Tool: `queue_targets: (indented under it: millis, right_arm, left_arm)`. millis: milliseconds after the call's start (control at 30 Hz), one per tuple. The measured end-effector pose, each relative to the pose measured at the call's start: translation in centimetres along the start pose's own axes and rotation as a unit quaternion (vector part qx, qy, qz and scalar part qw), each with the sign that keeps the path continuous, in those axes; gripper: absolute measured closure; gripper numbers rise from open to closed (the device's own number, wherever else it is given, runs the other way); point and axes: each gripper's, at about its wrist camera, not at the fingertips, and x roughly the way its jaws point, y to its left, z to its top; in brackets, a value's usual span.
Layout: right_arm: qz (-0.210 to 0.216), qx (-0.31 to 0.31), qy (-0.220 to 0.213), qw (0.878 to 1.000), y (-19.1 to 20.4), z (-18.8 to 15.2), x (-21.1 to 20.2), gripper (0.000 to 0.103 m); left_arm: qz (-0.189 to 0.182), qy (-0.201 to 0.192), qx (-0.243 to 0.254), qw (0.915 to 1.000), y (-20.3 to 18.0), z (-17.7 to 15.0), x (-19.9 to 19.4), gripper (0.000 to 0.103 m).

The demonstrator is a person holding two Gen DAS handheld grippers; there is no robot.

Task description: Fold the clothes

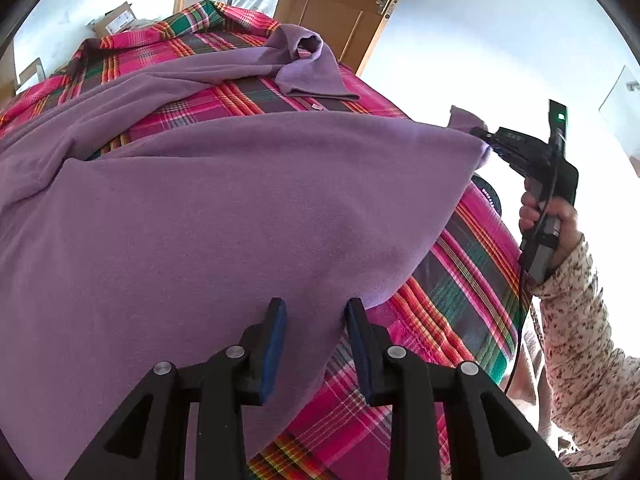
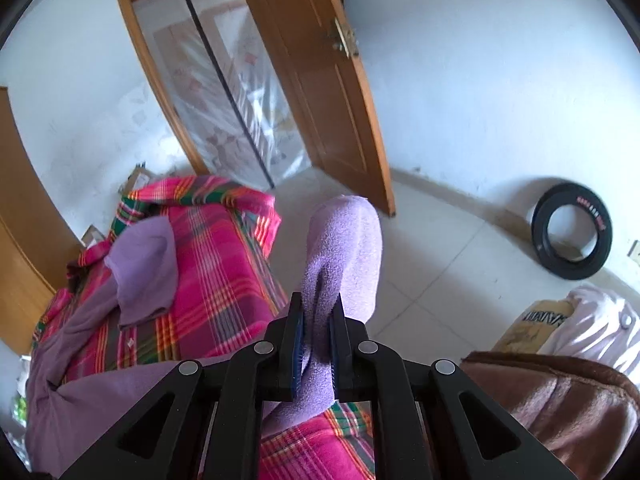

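Presently listed: purple garment (image 1: 248,208), spread over a plaid bedcover (image 1: 472,280), one sleeve (image 1: 308,64) lying toward the far end; left gripper (image 1: 316,312), jaws parted, cloth between them but not pinched; right gripper (image 2: 318,320), jaws clamped on a garment corner raised off the bed; wooden door (image 2: 320,92) and black ring (image 2: 572,232) on the floor beyond.

A plaid sheet (image 1: 460,280) in pink, green and orange covers the raised surface; what is under it cannot be told. A purple garment (image 1: 224,216) lies spread across it, one sleeve (image 1: 312,68) stretched toward the far end, where the sheet bunches at the corner. Beyond the sheet's edge is a pale tiled floor (image 2: 440,264). On it a black tyre (image 2: 572,232) leans by the white wall.
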Motion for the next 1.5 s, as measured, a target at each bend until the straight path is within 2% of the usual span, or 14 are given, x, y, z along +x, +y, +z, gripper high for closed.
queue_targets:
  millis: [167, 233, 333, 533, 733, 800, 1000, 1133, 1333, 1500]
  right_arm:
    - [0.011, 0.011, 0.041, 0.999, -0.7, 0.3, 1.6, 0.088]
    - [0.029, 0.036, 0.056, 0.997, -1.4, 0.4, 2.0, 0.086]
    - [0.072, 0.078, 0.067, 0.992, -2.7, 0.3, 1.9, 0.075]
    - [0.084, 0.083, 0.065, 0.991, -3.7, -0.6, 0.4, 0.074]
    - [0.061, 0.117, 0.073, 0.989, -6.2, -1.9, -0.8, 0.073]
    - [0.075, 0.122, 0.080, 0.987, -6.4, -2.5, -1.1, 0.073]
    - [0.095, 0.104, 0.102, 0.985, -5.4, -4.2, -0.8, 0.073]
    - [0.102, 0.058, 0.105, 0.988, -3.4, -4.5, -0.5, 0.073]
    - [0.075, 0.009, 0.098, 0.992, -1.8, -4.3, -0.8, 0.073]
    - [0.061, -0.013, 0.088, 0.994, -1.2, -4.3, -1.4, 0.081]
  left_arm:
    - [-0.002, 0.000, 0.001, 1.0000, 0.0, 0.1, 0.1, 0.072]
    - [-0.001, 0.000, 0.001, 1.0000, -0.1, 0.2, 0.1, 0.072]
    - [0.002, -0.001, 0.003, 1.0000, -0.3, 0.2, 0.0, 0.072]
    - [-0.005, -0.002, -0.008, 1.0000, 0.0, 0.5, 0.1, 0.072]
    - [0.000, -0.002, -0.005, 1.0000, -0.5, 0.7, 0.2, 0.072]
    - [0.002, -0.002, -0.005, 1.0000, -0.6, 0.8, 0.3, 0.072]
    - [0.000, -0.003, -0.010, 0.9999, -0.6, 0.8, 0.3, 0.072]
    - [-0.004, -0.004, -0.016, 0.9999, -0.5, 0.7, 0.3, 0.072]
    - [-0.009, -0.004, -0.024, 0.9997, -0.3, 0.8, 0.2, 0.072]
    - [-0.011, -0.005, -0.030, 0.9995, -0.3, 1.0, 0.1, 0.072]
